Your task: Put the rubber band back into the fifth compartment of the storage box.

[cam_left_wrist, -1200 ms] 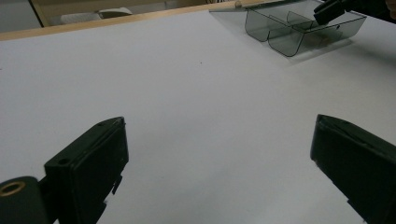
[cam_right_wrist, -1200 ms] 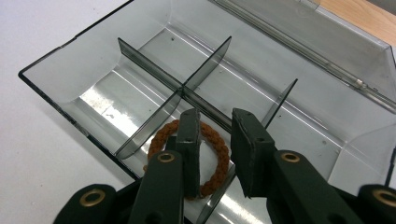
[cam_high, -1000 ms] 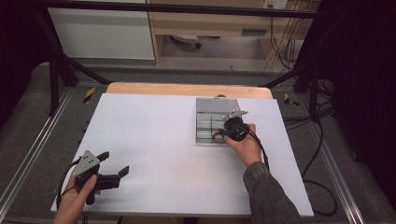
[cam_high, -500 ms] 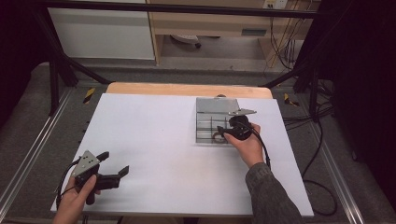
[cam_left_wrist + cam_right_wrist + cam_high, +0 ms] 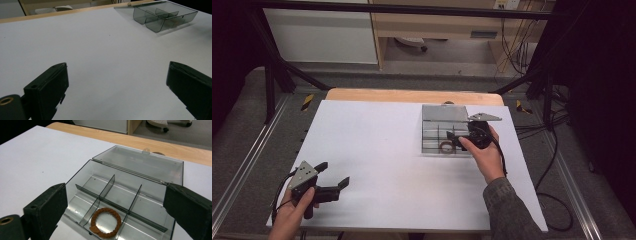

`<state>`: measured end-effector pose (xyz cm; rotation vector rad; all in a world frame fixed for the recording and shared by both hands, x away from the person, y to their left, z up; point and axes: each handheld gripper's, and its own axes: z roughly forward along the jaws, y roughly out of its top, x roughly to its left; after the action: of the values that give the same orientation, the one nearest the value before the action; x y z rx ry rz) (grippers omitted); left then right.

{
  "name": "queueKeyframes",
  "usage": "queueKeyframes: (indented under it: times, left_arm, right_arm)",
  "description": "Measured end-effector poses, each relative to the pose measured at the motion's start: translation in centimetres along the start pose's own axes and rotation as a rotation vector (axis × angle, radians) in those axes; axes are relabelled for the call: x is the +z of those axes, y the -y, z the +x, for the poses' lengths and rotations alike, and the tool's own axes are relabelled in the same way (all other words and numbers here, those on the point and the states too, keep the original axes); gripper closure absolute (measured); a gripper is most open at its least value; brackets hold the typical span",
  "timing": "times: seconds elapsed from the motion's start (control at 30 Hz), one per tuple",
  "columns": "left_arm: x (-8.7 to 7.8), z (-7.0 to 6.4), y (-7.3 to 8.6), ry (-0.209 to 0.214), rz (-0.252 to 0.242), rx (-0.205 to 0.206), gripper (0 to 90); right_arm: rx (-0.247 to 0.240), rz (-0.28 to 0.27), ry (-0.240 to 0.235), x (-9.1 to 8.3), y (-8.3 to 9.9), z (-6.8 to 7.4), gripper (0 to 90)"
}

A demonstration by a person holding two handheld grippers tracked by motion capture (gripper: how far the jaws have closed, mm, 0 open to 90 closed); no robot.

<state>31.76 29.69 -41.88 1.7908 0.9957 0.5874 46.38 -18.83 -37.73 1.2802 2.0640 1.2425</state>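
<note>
Moved: right gripper (image 5: pixel 454 138) slid a bit right, over the box (image 5: pixel 150 170).
Grippers: both wide open, empty.
Next: grab the ring (image 5: pixel 105 222).

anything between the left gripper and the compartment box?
Nothing. In the left gripper view, bare white tabletop runs from the open left gripper to the clear compartment box. The high view shows the same bare stretch.
</note>
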Motion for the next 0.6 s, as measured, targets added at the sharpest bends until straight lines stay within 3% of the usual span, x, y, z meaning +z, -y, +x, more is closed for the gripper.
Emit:
queueKeyframes:
  times: [0.27,0.6]
  left_arm:
    - [-0.1,0.0,0.0,-0.001,-0.003,0.002,4.2]
    - [-0.1,0.0,0.0,0.001,-0.009,0.002,4.2]
  right_arm:
    - [-0.021,-0.077,0.018,-2.7,-0.1,-0.4,6.1]
    - [-0.009,-0.192,0.04,-5.8,1.8,-1.7,6.9]
